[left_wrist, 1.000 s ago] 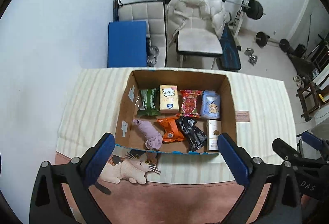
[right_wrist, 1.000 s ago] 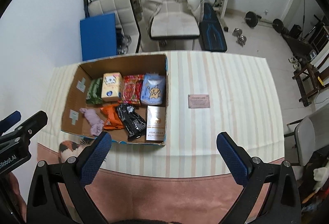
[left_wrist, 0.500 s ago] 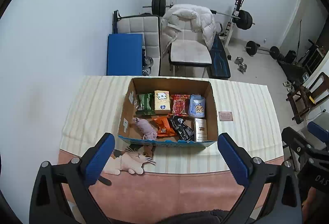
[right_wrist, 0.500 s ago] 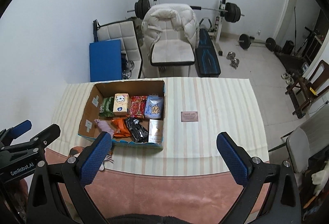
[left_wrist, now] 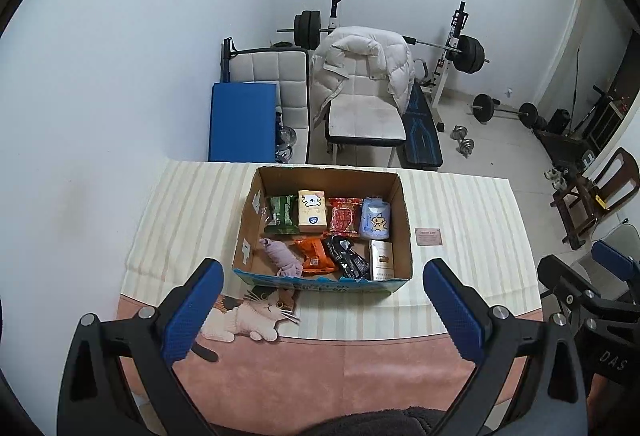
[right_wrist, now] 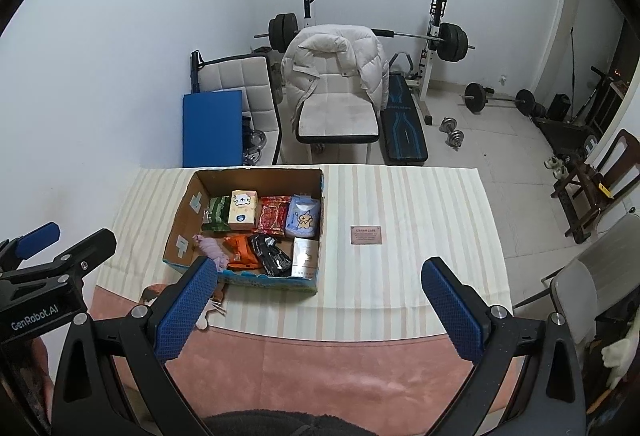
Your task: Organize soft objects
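— On the striped tablecloth (left_wrist: 192,220) sits an open cardboard box (left_wrist: 404,228), and all the soft things I can make out are inside it. What do you see in the back row?

— From left to right: a green packet (left_wrist: 283,214), a yellow tissue pack (left_wrist: 311,211), a red snack bag (left_wrist: 342,217) and a pale blue pouch with a star figure (left_wrist: 375,218). They lie side by side, touching.

— And the front row?

— A lilac rolled cloth (left_wrist: 282,256) at the left, then an orange packet (left_wrist: 314,256), a black packet (left_wrist: 346,257) partly over it, and a white carton (left_wrist: 381,260) against the right wall. Just outside the near wall a cat plush (left_wrist: 256,312) lies flat on the cloth, its head touching the box front.

— How do the tools stand?

— The left gripper (left_wrist: 318,310) hangs above the near table edge with its blue pads (left_wrist: 192,310) spread wide, nothing between them. The right gripper (right_wrist: 316,310) is likewise wide apart and empty, its left pad (right_wrist: 186,310) overlapping the box's near corner in that view.

— Anything else on the table?

— A small pink card (right_wrist: 365,234) lies to the right of the box, apart from it. Beyond the table stands a chair with a white padded jacket (left_wrist: 362,64) draped over it, a blue mat (left_wrist: 242,122) beside it, and a barbell rack (left_wrist: 460,48) behind.
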The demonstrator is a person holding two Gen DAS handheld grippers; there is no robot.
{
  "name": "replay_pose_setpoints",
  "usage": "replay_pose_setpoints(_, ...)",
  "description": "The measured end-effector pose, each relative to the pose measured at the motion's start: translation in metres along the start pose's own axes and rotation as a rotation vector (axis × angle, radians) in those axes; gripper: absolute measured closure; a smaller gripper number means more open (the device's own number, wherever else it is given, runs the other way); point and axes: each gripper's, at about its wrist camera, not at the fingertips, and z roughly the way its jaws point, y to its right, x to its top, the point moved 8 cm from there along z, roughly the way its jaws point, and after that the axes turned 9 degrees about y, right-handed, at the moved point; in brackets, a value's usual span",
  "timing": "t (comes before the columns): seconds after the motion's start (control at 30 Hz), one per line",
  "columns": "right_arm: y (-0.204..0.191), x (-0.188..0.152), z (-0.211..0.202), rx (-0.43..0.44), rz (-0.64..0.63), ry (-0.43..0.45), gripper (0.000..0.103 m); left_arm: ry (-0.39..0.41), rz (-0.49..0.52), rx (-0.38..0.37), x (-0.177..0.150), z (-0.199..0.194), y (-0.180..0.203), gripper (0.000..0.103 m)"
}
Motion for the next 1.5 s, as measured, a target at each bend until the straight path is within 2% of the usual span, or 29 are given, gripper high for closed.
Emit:
replay_pose_setpoints(0.13, 0.002, -0.002, 0.002, -0.028, -0.003, -0.004, 0.0, -0.007, 0.0, -0.002, -0.002, -0.002, 0.002, 0.001)
replay_pose_setpoints(0.37, 0.002, -0.004, -0.001, -0.025, -0.002, -0.002, 0.0, -0.003, 0.0, 0.005, -0.001, -0.005, 0.004, 0.001)
replay_pose_setpoints(0.53, 0.005, -0.004, -0.004, -0.027, 0.001, 0.0, 0.0, 0.009, -0.02, -0.018, -0.001, -0.008, 0.005, 0.001)
replay_pose_setpoints(1.5, 0.007, 0.002, -0.017, -0.074, 0.013, 0.019, 0.0, 0.018, 0.006, 0.015, -0.005, -0.016, 0.003, 0.001)
